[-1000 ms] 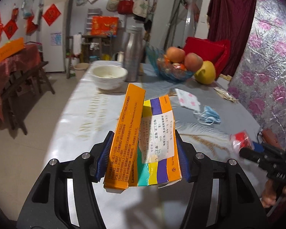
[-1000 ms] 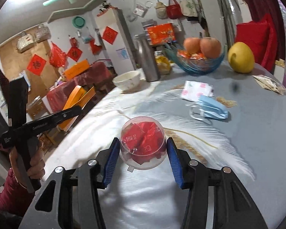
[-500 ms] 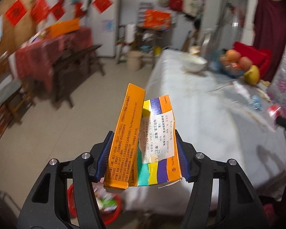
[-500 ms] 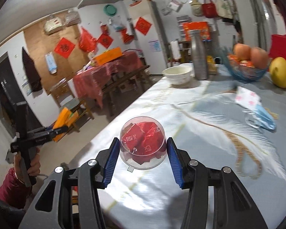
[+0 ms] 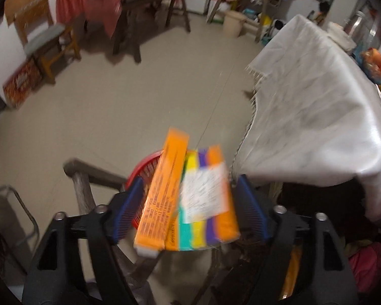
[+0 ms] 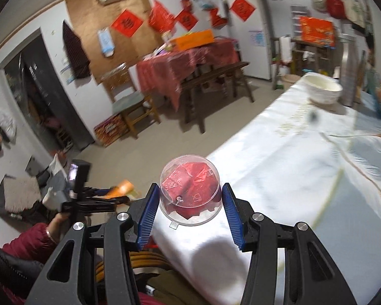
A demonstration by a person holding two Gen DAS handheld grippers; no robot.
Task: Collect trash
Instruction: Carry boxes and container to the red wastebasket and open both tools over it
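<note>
My left gripper (image 5: 190, 203) is shut on an orange and striped medicine box (image 5: 188, 198) and holds it over the floor, just above a red waste basket (image 5: 142, 170) that the box mostly hides. My right gripper (image 6: 189, 209) is shut on a clear plastic cup with red wrappers inside (image 6: 189, 190), held over the near corner of the white-clothed table (image 6: 292, 165). The left gripper with its orange box also shows in the right wrist view (image 6: 109, 195), low at the left.
A wooden chair back (image 5: 83, 178) stands beside the basket. The table edge (image 5: 304, 117) hangs to the right of the left gripper. A white bowl (image 6: 322, 91) sits far on the table. A bench (image 6: 216, 78) and a red-clothed table (image 6: 185, 63) stand across the floor.
My left gripper swung down and left off the table, bringing the box over the red basket. My right gripper turned left with the cup toward the table's near corner.
</note>
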